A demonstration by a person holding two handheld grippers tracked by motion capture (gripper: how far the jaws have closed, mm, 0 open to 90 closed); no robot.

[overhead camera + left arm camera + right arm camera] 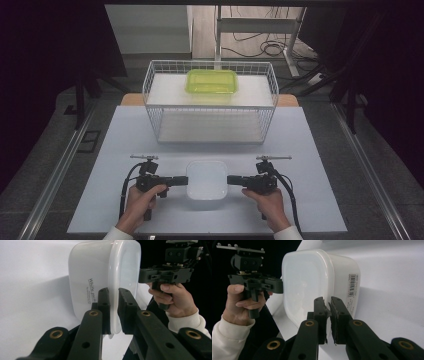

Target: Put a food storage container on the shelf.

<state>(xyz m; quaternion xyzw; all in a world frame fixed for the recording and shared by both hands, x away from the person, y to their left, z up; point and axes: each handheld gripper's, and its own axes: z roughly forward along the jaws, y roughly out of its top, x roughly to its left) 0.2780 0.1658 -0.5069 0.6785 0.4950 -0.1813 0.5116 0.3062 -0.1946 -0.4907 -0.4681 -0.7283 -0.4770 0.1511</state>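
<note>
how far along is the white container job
Done: both grippers have clamped the lid rim of the white container, left gripper and right gripper on opposite sides. In hand: that two-sided grip. Left: it sits on the table, unlifted; the wire basket probably awaits.

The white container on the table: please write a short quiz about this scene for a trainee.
1. True or false: both grippers clamp the rim of the white container.
2. What lies in the wire basket? A) green container B) red cup C) grey plate
3. What word follows "White" on the container's side in the left gripper view?

Key:
1. True: the left gripper and the right gripper pinch opposite edges.
2. A, the green container.
3. "pack".
</note>
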